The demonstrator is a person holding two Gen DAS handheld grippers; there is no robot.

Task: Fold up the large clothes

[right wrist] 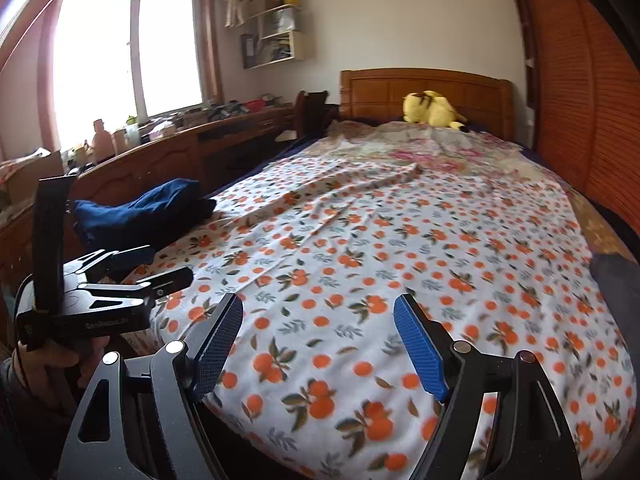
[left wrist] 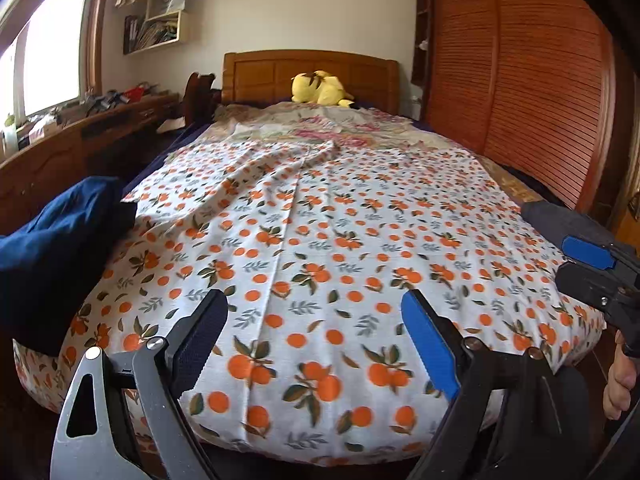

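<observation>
Across the middle of both frames, an orange-print cloth lies spread on the bed while both tools, left tool and right tool, hover with jaws apart, empty; grabbing only one layer near the ridge risks a crooked fold.

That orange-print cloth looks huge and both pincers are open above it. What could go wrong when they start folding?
The orange-print cloth hangs over the foot of the bed, so a weak pinch by the left gripper or right gripper might let it slide off. The dark blue garment resting on its corner could get dragged along. The bunched ridge may fold in crooked.
</observation>
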